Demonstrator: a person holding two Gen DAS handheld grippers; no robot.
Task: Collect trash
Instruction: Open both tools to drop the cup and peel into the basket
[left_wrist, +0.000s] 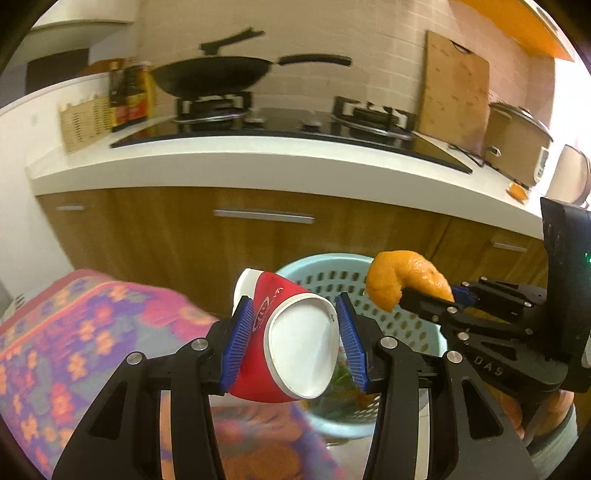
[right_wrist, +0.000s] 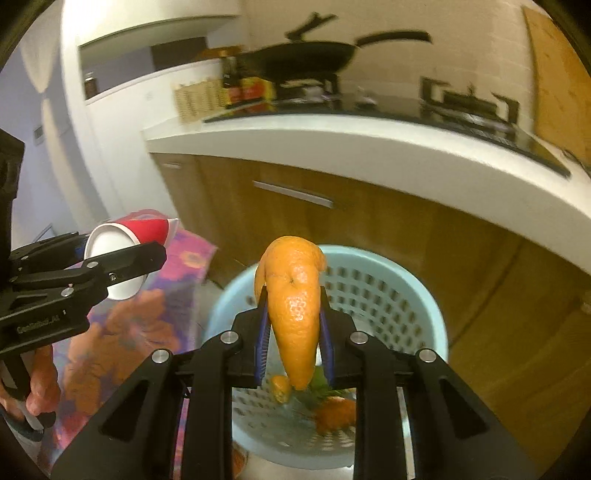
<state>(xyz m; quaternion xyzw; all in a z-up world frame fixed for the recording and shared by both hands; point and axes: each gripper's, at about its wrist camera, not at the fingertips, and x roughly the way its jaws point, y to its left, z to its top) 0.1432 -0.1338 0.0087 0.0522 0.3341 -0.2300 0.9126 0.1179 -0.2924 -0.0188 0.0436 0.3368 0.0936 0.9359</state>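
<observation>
A squashed red paper cup (left_wrist: 291, 332) with a white inside sits clamped in the left gripper (left_wrist: 295, 332) and one curled orange peel (right_wrist: 295, 314) is pinched by the right gripper (right_wrist: 293, 332), both above the open rim of one pale blue perforated basket (right_wrist: 413, 295) holding scraps below the white worktop (right_wrist: 369, 147) edge.

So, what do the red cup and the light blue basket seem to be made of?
Red cup: probably paper, matte white inside, squeezed oval between the left gripper pads. Light blue basket: looks like molded plastic, smooth, with rows of small holes in its wall.
</observation>
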